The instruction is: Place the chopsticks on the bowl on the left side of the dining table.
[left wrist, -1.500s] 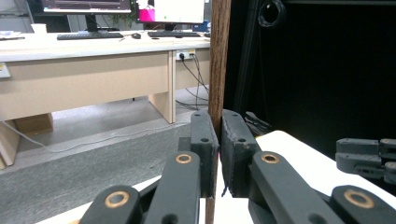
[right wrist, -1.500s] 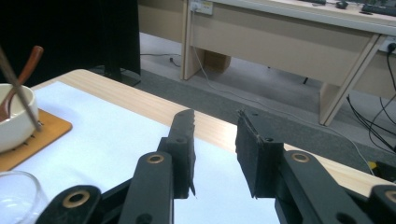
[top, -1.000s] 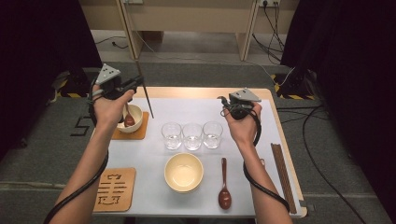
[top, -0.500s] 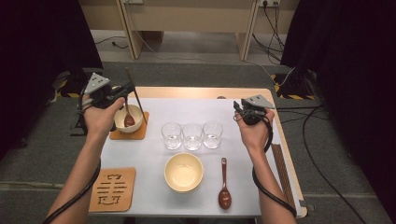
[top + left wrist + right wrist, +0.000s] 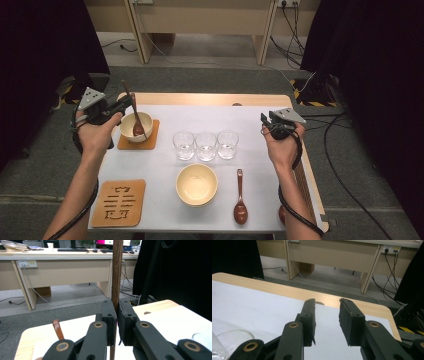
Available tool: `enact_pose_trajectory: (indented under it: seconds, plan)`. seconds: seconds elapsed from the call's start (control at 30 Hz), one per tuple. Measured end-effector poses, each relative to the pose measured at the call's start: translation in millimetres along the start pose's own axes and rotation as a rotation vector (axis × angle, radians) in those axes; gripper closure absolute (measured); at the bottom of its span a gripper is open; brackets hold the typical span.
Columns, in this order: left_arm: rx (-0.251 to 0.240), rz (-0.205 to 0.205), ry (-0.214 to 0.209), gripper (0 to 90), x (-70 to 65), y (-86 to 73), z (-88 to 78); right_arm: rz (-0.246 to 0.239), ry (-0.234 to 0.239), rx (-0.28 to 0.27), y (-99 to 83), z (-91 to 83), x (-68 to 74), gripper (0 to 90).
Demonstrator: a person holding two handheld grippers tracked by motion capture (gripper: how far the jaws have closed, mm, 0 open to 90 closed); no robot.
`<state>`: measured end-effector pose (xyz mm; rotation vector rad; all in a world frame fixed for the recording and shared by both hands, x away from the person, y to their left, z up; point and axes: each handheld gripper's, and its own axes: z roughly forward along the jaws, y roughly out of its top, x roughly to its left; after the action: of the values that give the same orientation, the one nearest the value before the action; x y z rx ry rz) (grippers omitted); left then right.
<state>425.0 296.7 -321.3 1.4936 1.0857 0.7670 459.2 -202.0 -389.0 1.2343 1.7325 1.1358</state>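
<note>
My left gripper [image 5: 127,101] hovers at the table's back left, its jaws shut on a thin dark wooden stick [image 5: 125,87]. In the left gripper view the stick [image 5: 117,277] stands upright, pinched between the pads of the left gripper [image 5: 117,315]. Just beside it a small cream bowl [image 5: 142,120] sits on a brown coaster [image 5: 150,142] with a reddish spoon [image 5: 137,129] in it; its handle [image 5: 58,328] shows left of the jaws. At the right, my right gripper [image 5: 264,120] hangs over the white mat. Its jaws [image 5: 327,312] are open, with nothing between them.
Three clear glasses [image 5: 205,145] stand in a row mid-table; one rim [image 5: 229,340] shows at the lower left of the right gripper view. In front lie a larger cream bowl [image 5: 196,184], a brown spoon [image 5: 240,200] and a cut-out coaster [image 5: 119,202]. Desks and cables lie beyond the table.
Holding the stick, the left hand has drifted left and nearer, the stick now slanting over the small bowl. The right hand has drifted right and slightly nearer, jaws unchanged.
</note>
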Motion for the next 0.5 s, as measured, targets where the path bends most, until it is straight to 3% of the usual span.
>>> enact_pose_trajectory:
  seconds: [0.3,0.5]
  plan:
    - [0.018,-0.001,0.029,83.5,8.7,-10.4,-13.8,0.012,-0.007,0.015,-9.5,-4.2,-4.9,65.8]
    - [0.018,-0.024,0.056,83.5,18.9,-15.7,-20.0,0.012,-0.018,0.015,-14.0,-5.6,-8.1,65.8]
